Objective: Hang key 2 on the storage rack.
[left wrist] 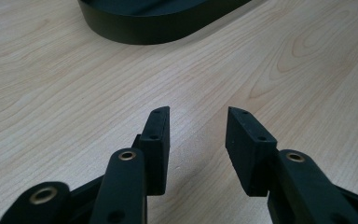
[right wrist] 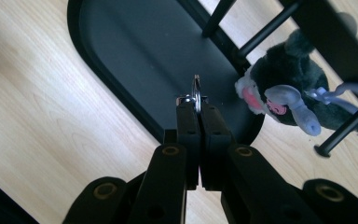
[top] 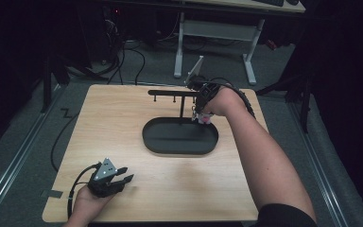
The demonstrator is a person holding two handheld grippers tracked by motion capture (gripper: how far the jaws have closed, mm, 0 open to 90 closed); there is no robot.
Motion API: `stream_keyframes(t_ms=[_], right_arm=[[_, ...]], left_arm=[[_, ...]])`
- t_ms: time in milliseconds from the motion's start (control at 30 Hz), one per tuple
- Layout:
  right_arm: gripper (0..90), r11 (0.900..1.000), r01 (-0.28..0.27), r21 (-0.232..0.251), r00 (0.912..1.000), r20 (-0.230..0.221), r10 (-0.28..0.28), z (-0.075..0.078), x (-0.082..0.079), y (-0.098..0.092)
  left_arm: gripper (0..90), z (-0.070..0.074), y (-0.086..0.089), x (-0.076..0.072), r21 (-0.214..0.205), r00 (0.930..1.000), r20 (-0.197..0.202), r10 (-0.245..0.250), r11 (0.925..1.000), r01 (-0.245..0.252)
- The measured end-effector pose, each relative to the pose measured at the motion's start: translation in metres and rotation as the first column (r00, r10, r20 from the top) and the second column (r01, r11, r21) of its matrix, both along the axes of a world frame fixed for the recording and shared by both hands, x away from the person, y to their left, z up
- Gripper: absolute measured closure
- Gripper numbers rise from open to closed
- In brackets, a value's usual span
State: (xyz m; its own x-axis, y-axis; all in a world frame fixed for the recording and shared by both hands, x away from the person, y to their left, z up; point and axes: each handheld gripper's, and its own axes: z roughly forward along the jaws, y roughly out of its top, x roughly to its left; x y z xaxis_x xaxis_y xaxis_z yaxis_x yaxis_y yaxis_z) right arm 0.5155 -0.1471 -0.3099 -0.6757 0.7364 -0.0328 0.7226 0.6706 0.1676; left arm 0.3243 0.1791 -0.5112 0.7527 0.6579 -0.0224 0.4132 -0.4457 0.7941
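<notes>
A black oval tray (top: 179, 147) lies mid-table and carries a black rack whose horizontal bar (top: 170, 92) has short pegs hanging from it. At the bar's right end my right gripper (top: 199, 112) points down, shut on a small metal key ring (right wrist: 196, 92). Beside it hangs a dark grey plush toy (right wrist: 284, 98) with a pink and lavender face, close to a peg (right wrist: 345, 133); whether its lavender strap is on the peg I cannot tell. My left gripper (top: 125, 176) rests near the table's front left corner, open, nothing between its fingers (left wrist: 156, 140). The tray's wall (left wrist: 158, 30) shows ahead of it.
The wooden table (top: 123, 123) has bare room left of and in front of the tray. Behind the table stand the white legs of a desk (top: 178, 52), and cables (top: 59, 137) trail over the grey floor at the left.
</notes>
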Motion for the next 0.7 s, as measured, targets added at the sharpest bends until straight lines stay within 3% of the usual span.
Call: stream_keyframes(t_ms=[267,700], right_arm=[[89.4,0.9999,-0.014,-0.003,0.9997,0.018,0.014,0.003,0.012,0.006],[89.3,0.9999,0.012,-0.004,0.9999,0.012,-0.012,0.000,0.021,0.002]], left_arm=[[60.7,0.000,0.000,0.000,-0.003,1.0000,0.001,0.000,1.0000,0.000],[60.7,-0.001,-0.001,0.000,0.007,1.0000,-0.001,-0.005,1.0000,0.005]])
